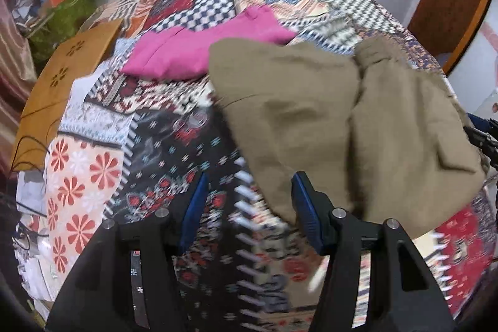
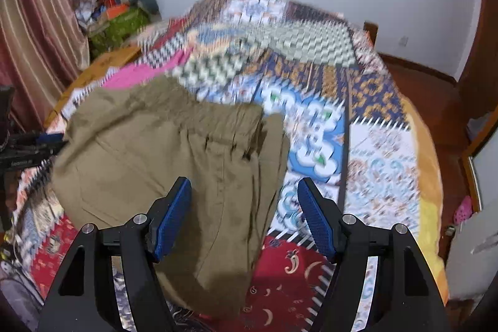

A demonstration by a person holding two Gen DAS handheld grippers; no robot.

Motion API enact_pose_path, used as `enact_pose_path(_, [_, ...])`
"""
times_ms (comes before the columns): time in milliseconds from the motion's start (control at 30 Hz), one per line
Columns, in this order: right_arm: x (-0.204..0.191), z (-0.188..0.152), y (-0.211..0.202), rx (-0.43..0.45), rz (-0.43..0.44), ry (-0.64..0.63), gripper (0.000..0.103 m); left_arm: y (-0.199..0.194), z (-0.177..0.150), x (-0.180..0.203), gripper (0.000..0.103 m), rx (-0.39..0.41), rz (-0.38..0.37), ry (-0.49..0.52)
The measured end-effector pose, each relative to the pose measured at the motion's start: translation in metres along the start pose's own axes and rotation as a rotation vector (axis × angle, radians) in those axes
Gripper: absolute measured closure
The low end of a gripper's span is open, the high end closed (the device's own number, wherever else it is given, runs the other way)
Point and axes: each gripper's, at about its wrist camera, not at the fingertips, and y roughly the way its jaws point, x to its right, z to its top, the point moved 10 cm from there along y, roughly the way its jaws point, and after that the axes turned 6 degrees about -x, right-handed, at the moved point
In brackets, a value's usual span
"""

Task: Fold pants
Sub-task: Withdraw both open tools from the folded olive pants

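Observation:
Khaki pants (image 1: 342, 126) lie crumpled and partly folded on a patchwork quilt (image 1: 149, 145). My left gripper (image 1: 250, 181) hangs open over the quilt at the pants' near left edge. Its right finger (image 1: 303, 201) overlaps the cloth in view, and nothing is pinched. In the right wrist view the pants (image 2: 149, 151) show their gathered waistband toward the right. My right gripper (image 2: 243, 182) stands open above the pants' near right part, its pads clear of the fabric. Each gripper also shows at the other view's edge: the right gripper (image 1: 482, 139) and the left gripper (image 2: 31, 145).
A folded pink garment (image 1: 202, 49) lies beyond the pants on the quilt. A wooden board (image 1: 62, 77) and a heap of bags (image 1: 65, 11) sit at the far left by a striped curtain (image 2: 37, 21). Brown floor (image 2: 435, 101) lies right of the bed.

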Motion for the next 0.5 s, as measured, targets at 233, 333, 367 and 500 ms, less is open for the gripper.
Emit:
enact_pose_path(233, [0.016, -0.013, -0.004, -0.014, 0.001, 0.031, 0.036, -0.004, -0.006, -0.018, 0.044, -0.008, -0.021, -0.045])
enact_pose_path(333, [0.022, -0.015, -0.010, -0.009, -0.019, 0.034, 0.036, -0.007, -0.002, -0.017, 0.045, -0.002, 0.025, -0.016])
enact_pose_path(367, [0.024, -0.015, -0.012, -0.005, -0.031, 0.035, 0.036, -0.008, 0.001, -0.018, 0.045, 0.004, 0.041, -0.006])
enact_pose_path(500, [0.029, -0.008, -0.019, 0.013, -0.033, 0.054, 0.036, -0.014, 0.014, -0.024, 0.045, 0.024, 0.067, -0.014])
